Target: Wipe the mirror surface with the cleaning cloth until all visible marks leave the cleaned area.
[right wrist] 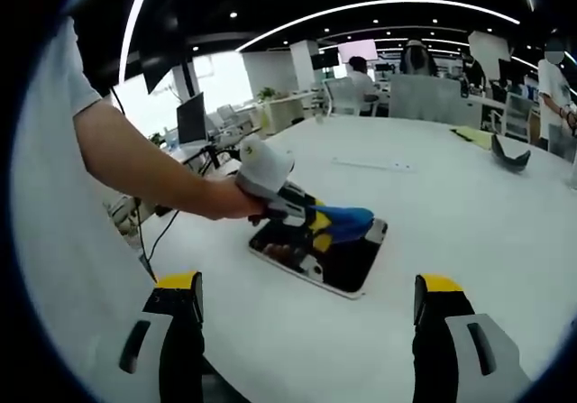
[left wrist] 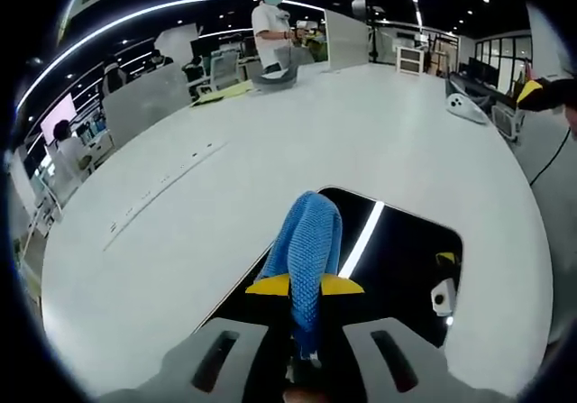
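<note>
The left claw (left wrist: 305,285) grips the blue cleaning cloth (left wrist: 308,241) tight over the dark mirror (left wrist: 406,259) lying flat on the white worktop (left wrist: 297,141), while the right gripper view alone shows the right claw (right wrist: 306,299) spread wide, holding nothing, back from the mirror.

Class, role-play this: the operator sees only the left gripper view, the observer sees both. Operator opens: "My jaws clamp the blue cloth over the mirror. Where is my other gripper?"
Observer: The right gripper is back from the mirror, above bare table.
Operator: Open or shut?
Observer: Open, jaws wide apart, holding nothing.
Operator: How much of the mirror does my tool cover?
Observer: The left gripper and blue cloth sit over its far-left part; the near-right stretch lies bare.
</note>
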The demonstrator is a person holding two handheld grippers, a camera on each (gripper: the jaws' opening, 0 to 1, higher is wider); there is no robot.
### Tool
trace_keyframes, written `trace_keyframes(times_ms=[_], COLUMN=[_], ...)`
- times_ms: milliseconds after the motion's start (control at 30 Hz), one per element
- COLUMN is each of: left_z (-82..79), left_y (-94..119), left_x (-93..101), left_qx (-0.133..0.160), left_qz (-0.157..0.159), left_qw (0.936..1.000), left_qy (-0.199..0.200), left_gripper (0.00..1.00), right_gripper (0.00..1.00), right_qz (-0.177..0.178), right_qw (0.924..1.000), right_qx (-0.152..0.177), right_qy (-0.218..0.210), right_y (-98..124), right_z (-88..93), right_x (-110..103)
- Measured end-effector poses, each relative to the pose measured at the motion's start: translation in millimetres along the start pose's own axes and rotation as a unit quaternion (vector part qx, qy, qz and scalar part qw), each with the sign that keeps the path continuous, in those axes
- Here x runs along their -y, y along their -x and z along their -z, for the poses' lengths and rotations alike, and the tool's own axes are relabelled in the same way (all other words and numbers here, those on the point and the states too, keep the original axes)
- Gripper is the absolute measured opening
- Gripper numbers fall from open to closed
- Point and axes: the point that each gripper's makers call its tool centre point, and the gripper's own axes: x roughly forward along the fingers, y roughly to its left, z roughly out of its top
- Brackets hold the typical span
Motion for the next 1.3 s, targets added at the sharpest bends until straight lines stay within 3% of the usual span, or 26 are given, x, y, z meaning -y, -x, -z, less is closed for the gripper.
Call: trace_keyframes(times_ms=[1300], left_z=[-20.1], left_y=[-19], left_x=[26.3], left_qx=[0.0], left_qz=[0.031], left_qw=[0.9991], left_qy=[-0.027], left_gripper=[0.06], right_gripper=[0.97], right_qz=[0.014], right_qw=[0.9998], right_qx=[0.002], right_qy=[-0.01], right_y=[10], right_z=[3.8], right_x=[9])
